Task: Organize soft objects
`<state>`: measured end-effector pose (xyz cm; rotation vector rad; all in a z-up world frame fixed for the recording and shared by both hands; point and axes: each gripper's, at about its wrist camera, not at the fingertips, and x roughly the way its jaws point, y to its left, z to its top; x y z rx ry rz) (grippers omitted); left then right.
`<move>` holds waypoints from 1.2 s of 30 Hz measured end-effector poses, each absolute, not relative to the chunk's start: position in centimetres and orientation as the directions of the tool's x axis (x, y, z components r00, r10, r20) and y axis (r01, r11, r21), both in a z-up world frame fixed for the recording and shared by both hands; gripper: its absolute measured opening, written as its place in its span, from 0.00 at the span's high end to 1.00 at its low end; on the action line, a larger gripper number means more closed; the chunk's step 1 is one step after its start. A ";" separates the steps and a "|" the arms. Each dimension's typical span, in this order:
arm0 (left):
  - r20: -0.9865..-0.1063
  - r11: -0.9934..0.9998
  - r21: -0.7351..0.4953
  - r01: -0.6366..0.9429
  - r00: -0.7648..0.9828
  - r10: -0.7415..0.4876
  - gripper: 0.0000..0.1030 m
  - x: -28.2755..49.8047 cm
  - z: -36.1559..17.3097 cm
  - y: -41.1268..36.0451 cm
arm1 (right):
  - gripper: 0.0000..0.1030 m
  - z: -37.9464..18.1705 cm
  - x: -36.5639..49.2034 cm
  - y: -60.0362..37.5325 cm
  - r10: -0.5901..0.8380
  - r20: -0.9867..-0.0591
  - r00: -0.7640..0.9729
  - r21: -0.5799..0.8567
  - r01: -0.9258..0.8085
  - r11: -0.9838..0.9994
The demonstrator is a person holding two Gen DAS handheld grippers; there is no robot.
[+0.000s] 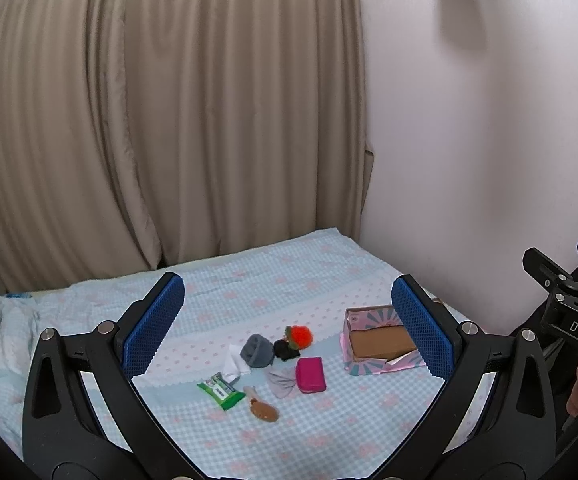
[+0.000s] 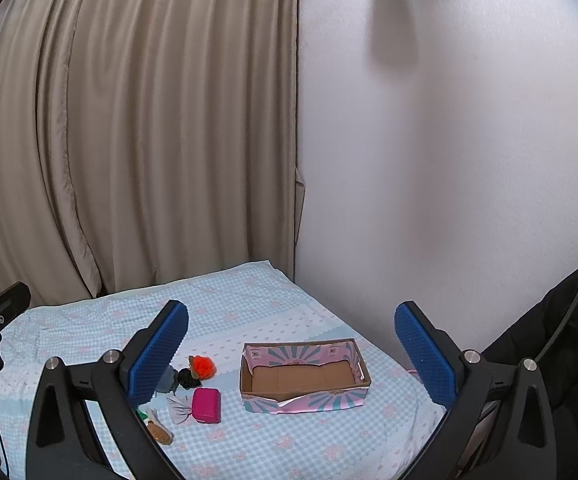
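Small soft items lie in a cluster on the blue checked bedsheet (image 1: 289, 432): an orange pompom (image 1: 300, 336), a black piece (image 1: 285, 350), a grey cloth (image 1: 257, 351), a white cloth (image 1: 236, 364), a green packet (image 1: 221, 391), a brown drumstick toy (image 1: 263, 408), a pale fabric bow (image 1: 281, 383) and a magenta pouch (image 1: 311, 375). An open, empty cardboard box (image 2: 303, 376) with pink and teal sides stands to their right. My left gripper (image 1: 287, 328) is open and empty, held above them. My right gripper (image 2: 291, 356) is open and empty, above the box.
A beige curtain (image 1: 149, 120) hangs behind the bed. A white wall (image 2: 449, 160) borders the bed on the right. The sheet (image 2: 281, 448) is bare in front of the box. The right gripper's body (image 1: 569, 312) shows at the left wrist view's right edge.
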<state>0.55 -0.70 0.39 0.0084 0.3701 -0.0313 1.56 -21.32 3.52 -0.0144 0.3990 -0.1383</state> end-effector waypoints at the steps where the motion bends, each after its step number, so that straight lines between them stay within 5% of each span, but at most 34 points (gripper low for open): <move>1: -0.361 0.999 0.000 0.034 0.932 -0.031 0.00 0.5 0.4 -0.6 | 0.00 3.5 1.6 -21.4 -0.136 -0.387 0.912 -0.039 0.131 0.991; 36: -0.375 0.999 -0.020 0.032 0.926 -0.037 0.00 0.7 0.6 -0.1 | 0.00 3.3 1.8 -20.8 -0.127 -0.392 0.911 -0.034 0.124 0.992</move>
